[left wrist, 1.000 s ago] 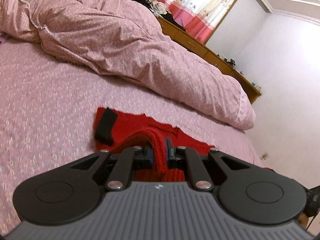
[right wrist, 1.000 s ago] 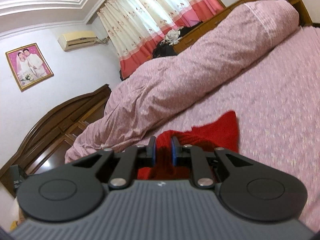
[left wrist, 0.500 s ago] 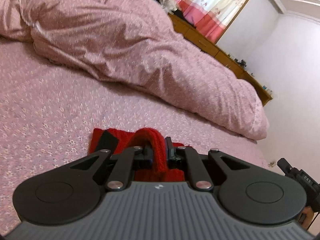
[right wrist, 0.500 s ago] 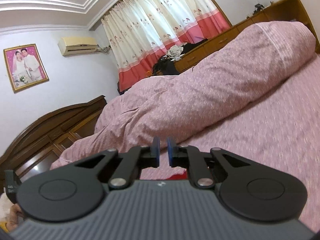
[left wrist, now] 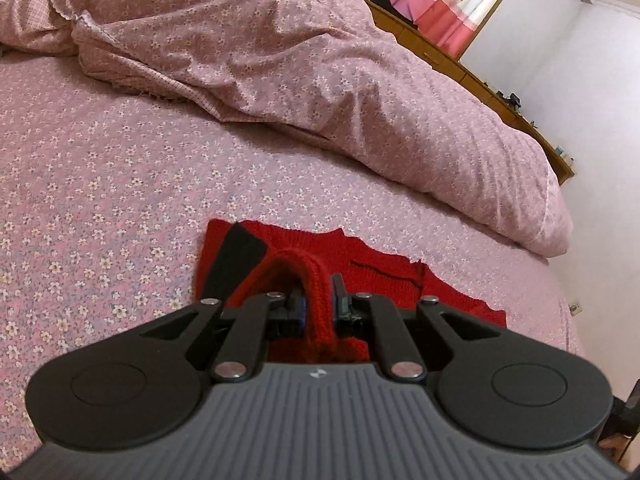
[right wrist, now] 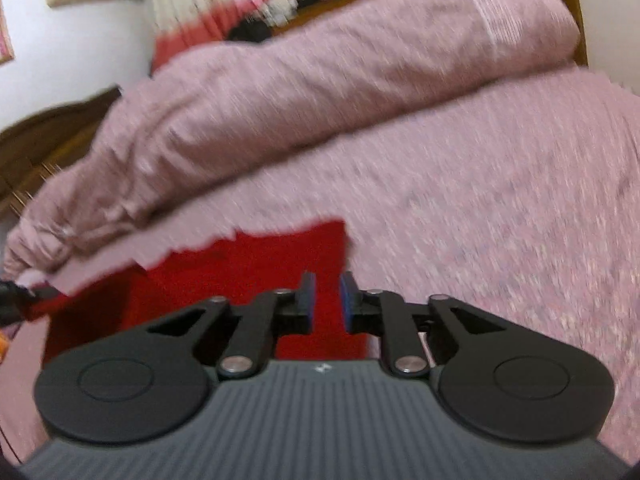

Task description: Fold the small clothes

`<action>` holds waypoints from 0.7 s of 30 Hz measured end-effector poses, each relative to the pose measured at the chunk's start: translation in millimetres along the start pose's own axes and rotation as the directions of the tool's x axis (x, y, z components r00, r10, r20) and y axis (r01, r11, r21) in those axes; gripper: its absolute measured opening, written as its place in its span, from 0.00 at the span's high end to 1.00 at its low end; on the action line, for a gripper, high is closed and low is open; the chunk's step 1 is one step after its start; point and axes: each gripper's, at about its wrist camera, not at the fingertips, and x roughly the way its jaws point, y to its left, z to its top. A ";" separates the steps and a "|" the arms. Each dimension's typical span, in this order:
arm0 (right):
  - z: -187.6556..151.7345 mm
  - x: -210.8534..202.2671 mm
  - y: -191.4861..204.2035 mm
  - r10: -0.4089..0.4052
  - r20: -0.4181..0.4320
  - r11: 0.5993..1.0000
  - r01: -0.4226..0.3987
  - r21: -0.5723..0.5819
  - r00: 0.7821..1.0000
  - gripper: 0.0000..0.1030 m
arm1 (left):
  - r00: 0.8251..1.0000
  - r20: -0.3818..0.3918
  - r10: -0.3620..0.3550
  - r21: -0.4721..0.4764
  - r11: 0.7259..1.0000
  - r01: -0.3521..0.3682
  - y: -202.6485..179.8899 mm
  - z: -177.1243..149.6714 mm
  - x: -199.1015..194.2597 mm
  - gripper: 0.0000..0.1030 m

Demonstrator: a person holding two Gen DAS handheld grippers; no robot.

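The red knitted garment [left wrist: 372, 280] lies flat on the flowered bed sheet [left wrist: 100, 200], near the bed's near edge and just short of the rumpled quilt [left wrist: 320, 80] heaped along the far side. Its long axis runs across my left wrist view, from a black patch [left wrist: 232, 264] at its left end to a ragged right end.

My left gripper [left wrist: 318, 300] is pinching a ribbed red fold of the garment, which arches up from the flat layer and passes between the pads. The jaws are pressed hard onto it.

My right gripper [right wrist: 326, 300] stands partly spread, with nothing between the pads; its jaws have just been opening. In its view (badly blurred) the red cloth [right wrist: 248, 272] lies directly beneath and ahead of the tips, its right edge just past the right pad.

Judgement: the right side is laid down and let go, while the left side remains to be set down. Both hands point downward over the garment. The left is the one engaged; I would lay its fold onto the flat layer toward the far edge, then free it.
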 end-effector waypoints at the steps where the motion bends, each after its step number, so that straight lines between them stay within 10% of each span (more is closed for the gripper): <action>1: -3.6 3.0 -4.6 0.001 -0.019 1.000 0.000 0.014 1.000 0.51 | 1.000 -0.001 0.004 0.002 1.000 -0.004 -0.3 -0.7 -0.7 0.88; 2: -7.0 6.1 -9.4 0.006 -0.042 0.999 -0.005 0.033 0.999 0.31 | 1.000 -0.001 0.006 0.006 1.000 -0.006 -0.8 -1.3 -1.7 0.88; 16: -16.1 29.7 -18.4 0.068 -0.107 0.995 -0.060 0.074 0.992 0.30 | 1.000 -0.011 0.017 0.032 0.999 -0.017 -7.2 -6.0 -9.2 0.88; 17: -16.6 29.6 -18.2 0.071 -0.099 0.995 -0.064 0.074 0.993 0.34 | 1.000 -0.010 0.015 0.034 0.999 -0.015 -7.7 -5.8 -10.1 0.88; 20: -16.9 24.4 -11.4 0.090 -0.066 0.995 -0.087 0.039 0.994 0.88 | 1.000 -0.006 0.006 0.036 0.999 -0.005 -8.5 -5.6 -15.2 0.88; 21: -16.7 20.1 -7.8 0.078 -0.039 0.997 -0.077 0.017 0.996 0.88 | 1.000 -0.003 0.000 0.037 0.999 0.001 -9.0 -5.4 -17.8 0.88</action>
